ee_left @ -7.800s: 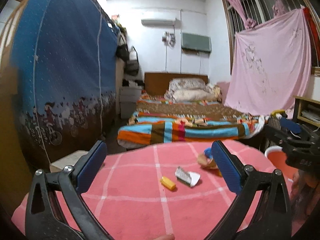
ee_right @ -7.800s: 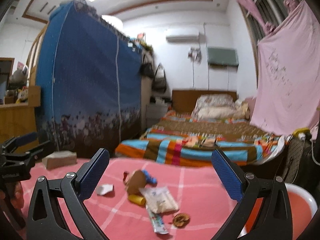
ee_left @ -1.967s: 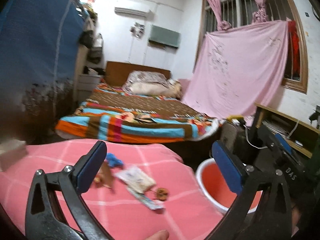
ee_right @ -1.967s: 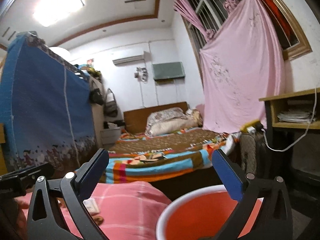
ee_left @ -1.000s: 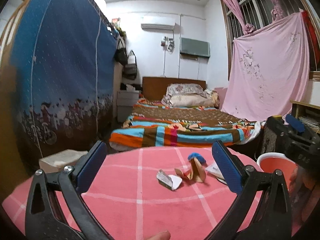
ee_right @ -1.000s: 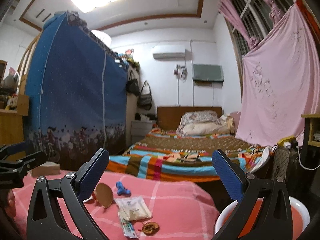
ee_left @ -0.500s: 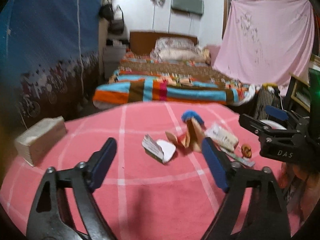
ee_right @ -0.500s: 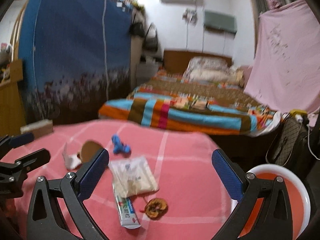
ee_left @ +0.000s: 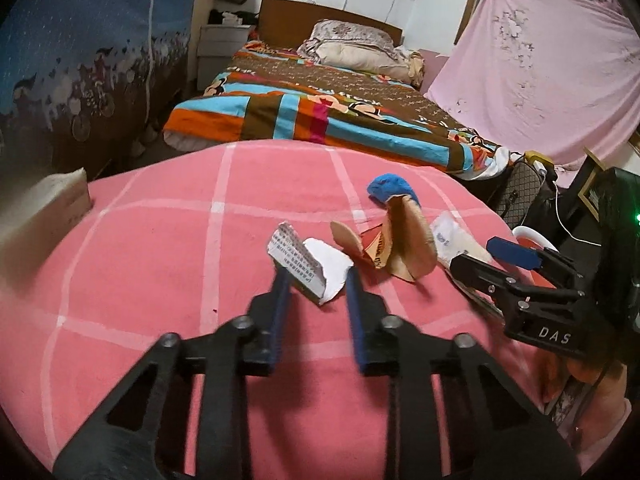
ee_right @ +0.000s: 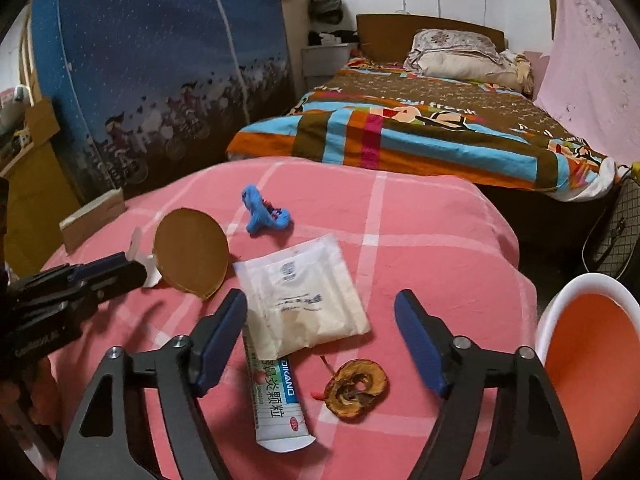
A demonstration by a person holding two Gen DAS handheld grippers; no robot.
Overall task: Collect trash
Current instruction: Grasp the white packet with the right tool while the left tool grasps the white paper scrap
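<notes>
Left wrist view: the left gripper, jaws narrowed but not clamped, straddles a torn paper scrap on the pink tablecloth. Only the right wrist view shows the right gripper spread wide above a toothpaste tube, its long axis running near to far, a dried fruit slice beside it and the orange bin just off the table.

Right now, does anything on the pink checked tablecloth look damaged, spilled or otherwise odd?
Nothing spilled. The litter itself looks worn: the torn white printed paper scrap between the left gripper's nearly closed fingers, a squeezed-flat white toothpaste tube partly under a wrinkled white plastic packet, and a shrivelled brown dried fruit slice. The orange bin sits empty-looking.
</notes>
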